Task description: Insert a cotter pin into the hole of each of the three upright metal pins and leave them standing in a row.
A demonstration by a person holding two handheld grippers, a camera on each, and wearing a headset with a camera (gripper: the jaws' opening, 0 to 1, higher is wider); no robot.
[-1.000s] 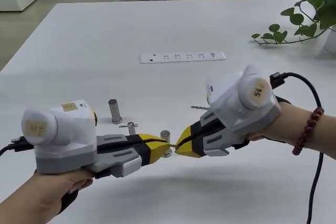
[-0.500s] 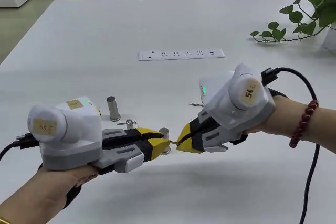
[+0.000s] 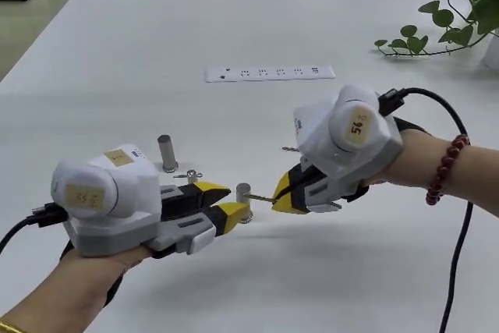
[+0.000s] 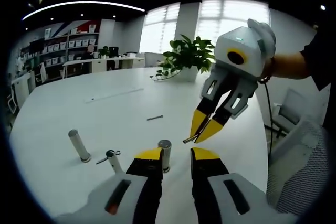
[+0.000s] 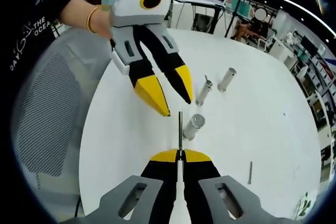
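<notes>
Steel cotter pin (image 5: 180,129) is clamped in my right hand-held gripper (image 5: 180,155), its long axis pointing forward at the upright metal pin (image 5: 192,127) just ahead. My left hand-held gripper (image 4: 177,153) is open, with that pin at its jaw tips.

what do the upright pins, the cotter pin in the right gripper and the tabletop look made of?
Upright pins: metal, likely steel; dull grey, brushed-looking, with soft highlights along the barrel.
Cotter pin: thin silvery metal wire; too small to tell any plating.
Tabletop: white, smooth, matte to satin, with faint sheen; probably laminate, core hidden.
</notes>
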